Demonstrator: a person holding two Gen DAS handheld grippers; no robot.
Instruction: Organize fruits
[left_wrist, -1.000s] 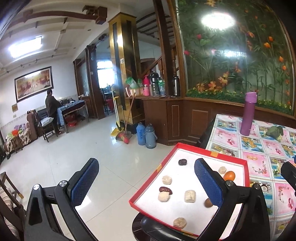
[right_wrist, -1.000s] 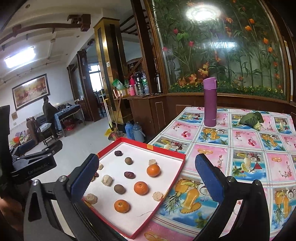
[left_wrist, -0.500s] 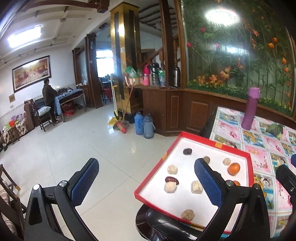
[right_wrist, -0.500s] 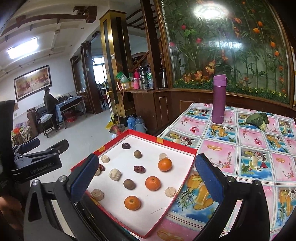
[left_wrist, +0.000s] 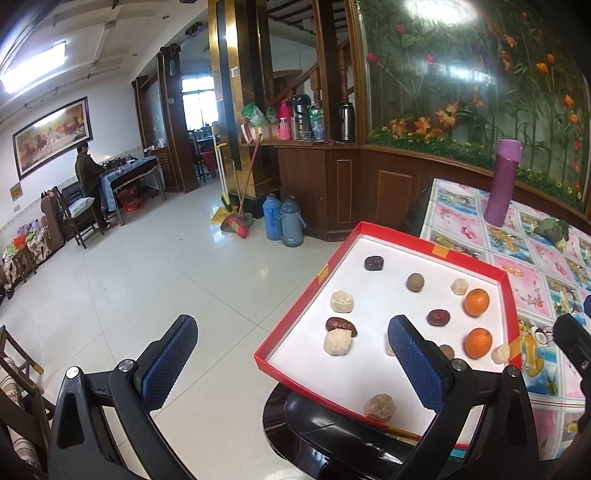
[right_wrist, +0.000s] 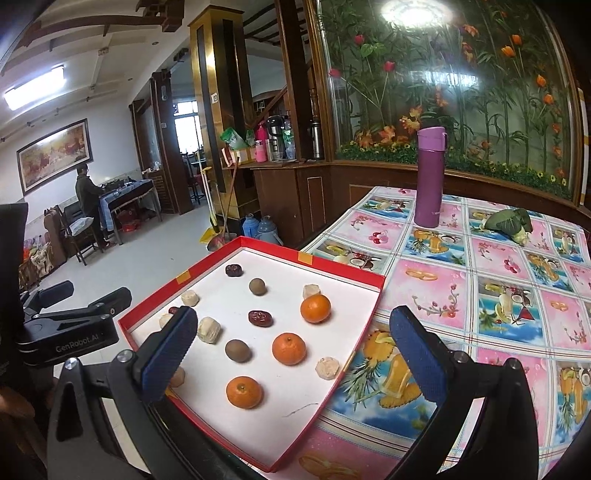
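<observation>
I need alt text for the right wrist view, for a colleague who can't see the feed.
The open, empty right claw hovers over a red-rimmed tray on a table's corner, holding three oranges, dark dates, brown round fruits and pale lumps. Beyond stand a purple flask and a green bundle on the fruit-print tablecloth; the left claw shows at left.

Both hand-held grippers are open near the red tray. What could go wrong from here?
The shallow red cardboard tray overhangs the table edge, so pressing its near end may tip it. The round orange mandarins lie loose and could roll when nudged. The pale crumbly lumps might break under a firm squeeze.
</observation>
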